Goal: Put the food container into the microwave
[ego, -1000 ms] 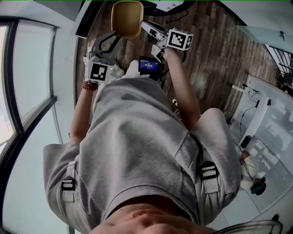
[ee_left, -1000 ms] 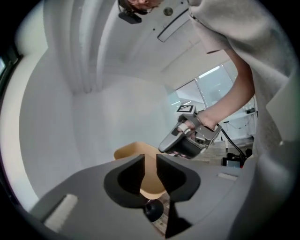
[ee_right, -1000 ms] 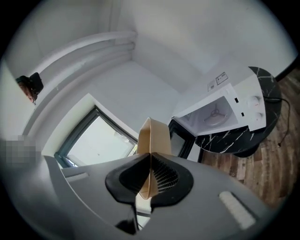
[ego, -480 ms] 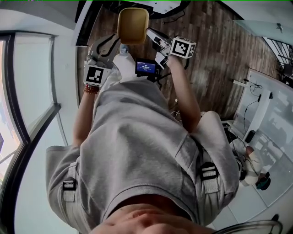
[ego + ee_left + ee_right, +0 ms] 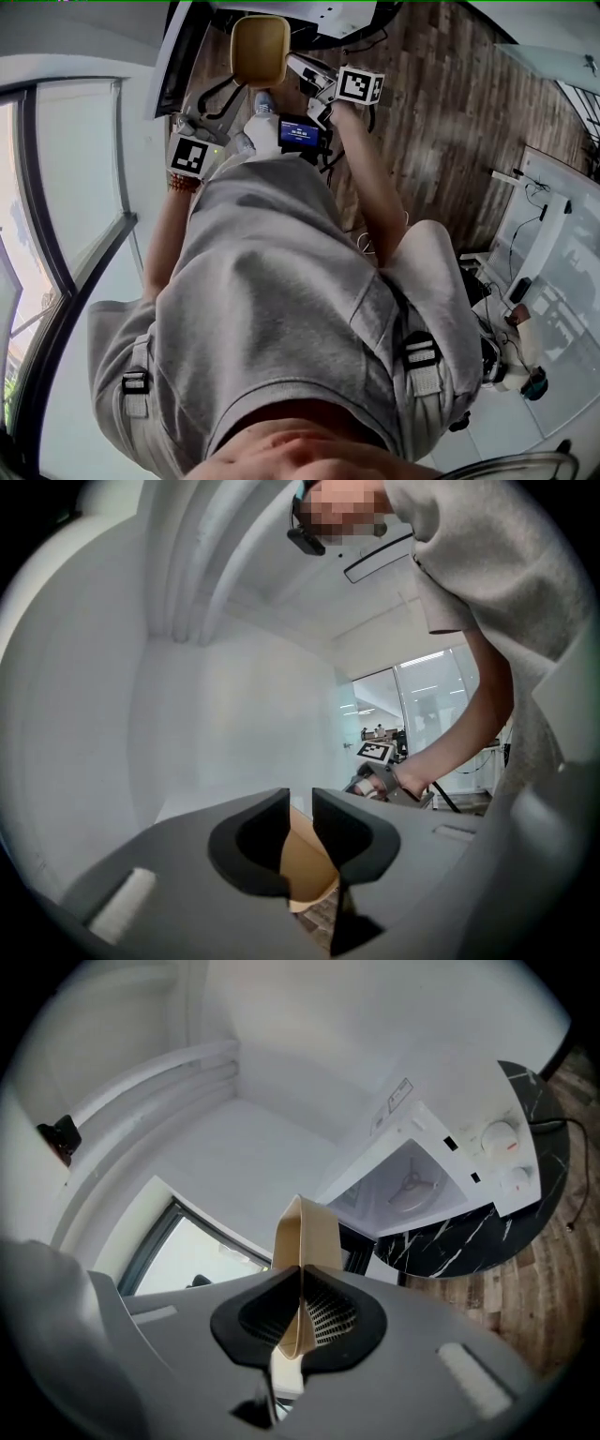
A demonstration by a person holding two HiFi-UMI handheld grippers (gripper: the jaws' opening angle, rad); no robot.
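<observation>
The tan food container point(image 5: 260, 47) is held out in front of the person, just below the white microwave point(image 5: 319, 11). My right gripper point(image 5: 292, 64) is shut on the container's thin rim; in the right gripper view that wall point(image 5: 305, 1232) runs straight between the closed jaws of the right gripper point(image 5: 300, 1283). The left gripper point(image 5: 225, 92) is low on the container's left side. In the left gripper view its jaws point(image 5: 300, 803) stand a narrow gap apart with nothing pressed between them, and the container point(image 5: 305, 864) shows beyond. The microwave point(image 5: 422, 1176) stands with its door open and its turntable showing.
The microwave rests on a black marble top point(image 5: 469, 1241) over a wooden floor point(image 5: 441, 122). A dark panel point(image 5: 173, 56) hangs at its left. A tall window point(image 5: 66, 187) runs along the left, and a white desk point(image 5: 544, 216) with cables is at the right.
The grippers and container keep their hold while the person shifts forward; more of the white microwave shows at the top edge, and the left gripper has slid slightly down and left.
</observation>
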